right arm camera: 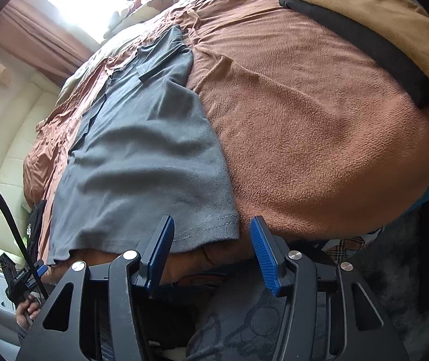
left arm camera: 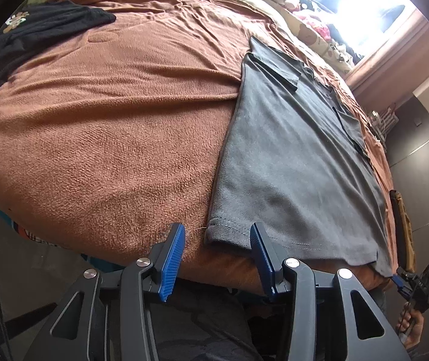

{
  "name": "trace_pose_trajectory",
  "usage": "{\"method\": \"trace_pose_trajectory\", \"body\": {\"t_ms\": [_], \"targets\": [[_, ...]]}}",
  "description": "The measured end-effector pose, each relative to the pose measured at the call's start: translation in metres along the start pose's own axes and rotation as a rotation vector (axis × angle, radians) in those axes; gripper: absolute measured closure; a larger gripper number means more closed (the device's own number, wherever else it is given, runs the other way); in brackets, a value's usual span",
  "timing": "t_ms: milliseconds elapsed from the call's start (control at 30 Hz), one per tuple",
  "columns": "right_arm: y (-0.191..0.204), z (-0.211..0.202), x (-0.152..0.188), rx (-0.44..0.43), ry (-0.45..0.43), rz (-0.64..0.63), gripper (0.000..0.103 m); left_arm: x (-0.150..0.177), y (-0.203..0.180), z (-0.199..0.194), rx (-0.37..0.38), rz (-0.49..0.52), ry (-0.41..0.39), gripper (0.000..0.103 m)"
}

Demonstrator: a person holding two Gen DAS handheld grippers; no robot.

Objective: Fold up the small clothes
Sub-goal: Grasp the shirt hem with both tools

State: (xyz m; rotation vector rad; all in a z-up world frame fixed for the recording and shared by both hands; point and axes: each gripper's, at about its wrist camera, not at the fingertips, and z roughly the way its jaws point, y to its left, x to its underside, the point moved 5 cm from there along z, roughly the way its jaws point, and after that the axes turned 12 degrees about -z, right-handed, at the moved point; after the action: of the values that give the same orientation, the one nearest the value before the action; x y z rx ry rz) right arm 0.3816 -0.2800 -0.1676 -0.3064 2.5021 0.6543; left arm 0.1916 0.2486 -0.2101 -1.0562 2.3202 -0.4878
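Note:
A grey T-shirt (left arm camera: pixel 298 156) lies flat on a bed under a brown blanket (left arm camera: pixel 109 126), folded lengthwise into a long strip with a sleeve laid over it near the top. My left gripper (left arm camera: pixel 219 234) is open at the shirt's near left hem corner, which lies between its blue pads. In the right wrist view the same shirt (right arm camera: pixel 142 150) shows, and my right gripper (right arm camera: pixel 213 228) is open at its near right hem corner. Neither gripper holds cloth. Each gripper shows small at the other view's edge: the right one (left arm camera: pixel 416 282), the left one (right arm camera: pixel 19 273).
A black garment with a printed patch (left arm camera: pixel 43 30) lies at the bed's far left. A tan and a black folded garment (right arm camera: pixel 374 27) lie at the far right. Patterned bedding (left arm camera: pixel 313 30) sits under a bright window. The bed edge runs just under both grippers.

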Motion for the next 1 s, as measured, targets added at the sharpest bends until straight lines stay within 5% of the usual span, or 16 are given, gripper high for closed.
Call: {"method": "trace_pose_trajectory", "body": {"t_ms": [167, 267, 600, 700, 867, 933, 1000], "targets": [[-0.008, 0.011, 0.001, -0.019, 0.012, 0.026, 0.052, -0.001, -0.001, 0.011, 0.000, -0.023, 0.025, 0.061], [-0.010, 0.017, 0.004, -0.060, 0.016, 0.042, 0.060, 0.000, -0.002, 0.019, -0.009, -0.031, 0.040, 0.063], [-0.021, 0.028, 0.006, -0.139, -0.029, 0.107, 0.061, -0.001, 0.005, 0.021, 0.026, -0.117, 0.000, 0.064], [-0.022, 0.029, 0.008, -0.151, -0.041, 0.124, 0.061, 0.003, 0.009, 0.019, 0.024, -0.139, -0.012, 0.073], [-0.020, 0.033, 0.015, -0.168, -0.037, 0.129, 0.083, 0.003, 0.013, 0.018, -0.012, -0.154, -0.031, 0.094], [-0.022, 0.032, 0.015, -0.156, -0.042, 0.139, 0.098, 0.003, 0.014, 0.014, -0.010, -0.170, -0.034, 0.096], [-0.021, 0.027, 0.014, -0.158, -0.061, 0.142, 0.100, 0.002, 0.010, 0.005, -0.017, -0.149, -0.062, 0.096]]}}
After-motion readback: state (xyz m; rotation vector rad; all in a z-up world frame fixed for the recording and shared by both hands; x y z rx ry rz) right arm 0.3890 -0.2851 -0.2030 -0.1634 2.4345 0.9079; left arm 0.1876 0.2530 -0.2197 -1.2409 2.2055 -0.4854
